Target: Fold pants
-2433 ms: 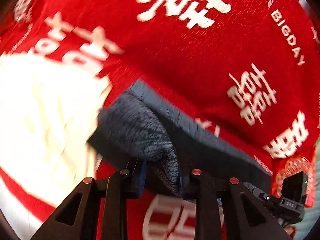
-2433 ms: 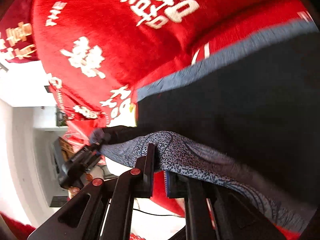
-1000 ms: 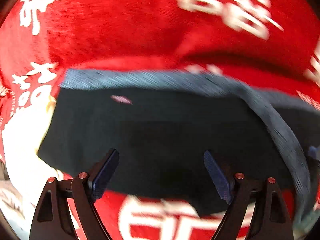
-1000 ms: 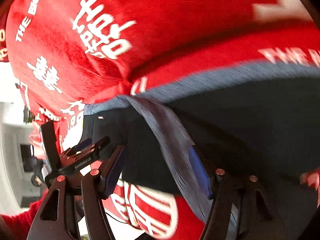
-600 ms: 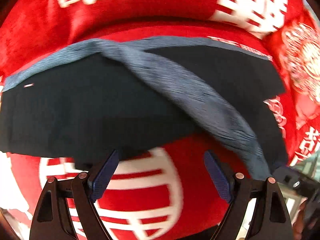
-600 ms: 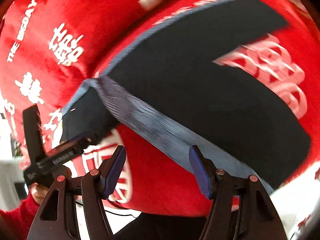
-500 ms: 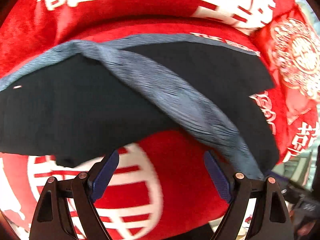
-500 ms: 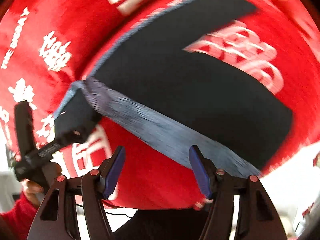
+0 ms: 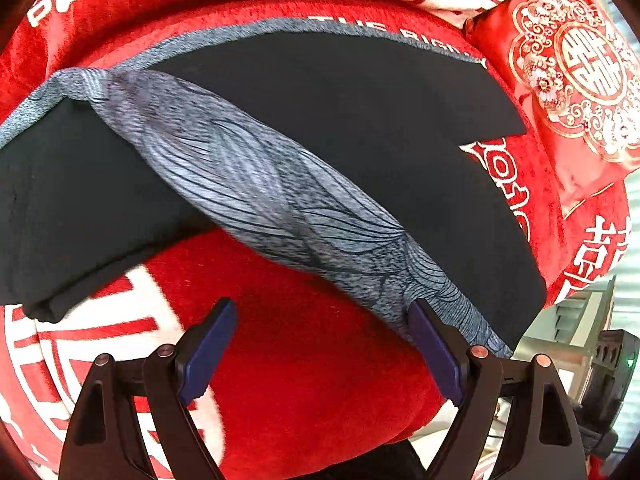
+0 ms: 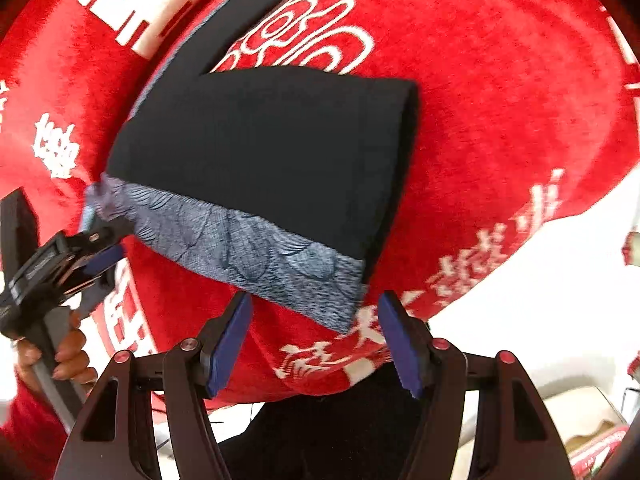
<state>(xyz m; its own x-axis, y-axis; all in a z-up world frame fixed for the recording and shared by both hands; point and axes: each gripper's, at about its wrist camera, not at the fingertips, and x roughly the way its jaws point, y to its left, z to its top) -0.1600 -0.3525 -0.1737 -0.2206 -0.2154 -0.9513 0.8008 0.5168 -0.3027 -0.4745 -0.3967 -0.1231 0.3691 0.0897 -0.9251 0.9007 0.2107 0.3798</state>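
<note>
Red plush blanket (image 9: 328, 380) with white characters covers the surface. Red embroidered cushion (image 9: 576, 80) with gold ornament lies at its far right corner, touching it.

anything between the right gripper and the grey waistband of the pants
Nothing visible. The right gripper hangs open just short of the grey waistband of the pants, with only bare red blanket between its fingers.
</note>
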